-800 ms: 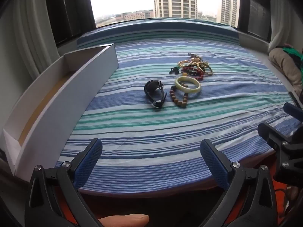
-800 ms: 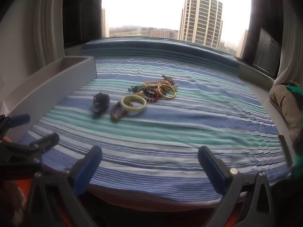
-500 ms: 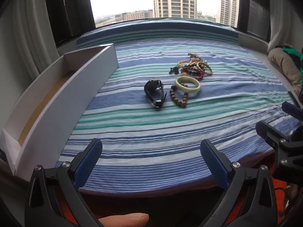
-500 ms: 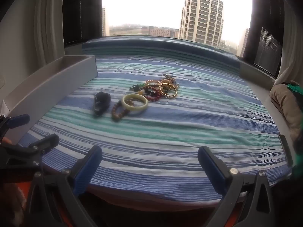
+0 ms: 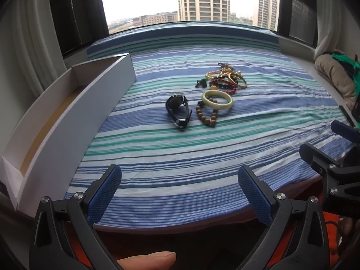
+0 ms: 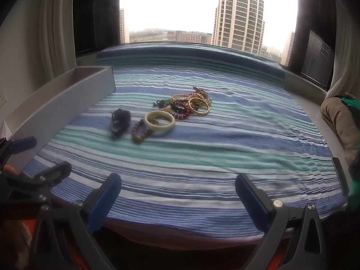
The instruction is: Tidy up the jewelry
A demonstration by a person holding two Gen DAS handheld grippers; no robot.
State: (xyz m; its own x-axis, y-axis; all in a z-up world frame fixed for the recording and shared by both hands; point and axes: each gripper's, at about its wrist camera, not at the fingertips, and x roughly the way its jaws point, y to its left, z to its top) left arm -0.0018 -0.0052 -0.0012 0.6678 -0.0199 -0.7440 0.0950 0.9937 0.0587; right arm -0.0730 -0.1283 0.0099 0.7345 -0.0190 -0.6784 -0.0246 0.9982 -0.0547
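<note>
Reaching ahead with both tongs, left and right, gaping empty, risked snagging the tangled beads together.

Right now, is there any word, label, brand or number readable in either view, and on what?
None readable.
Watch: face turned away, any dial marks too small to read.
White box: its walls show no print.
Striped cloth: pattern only, no text.
Towers outside: no signs legible.
</note>
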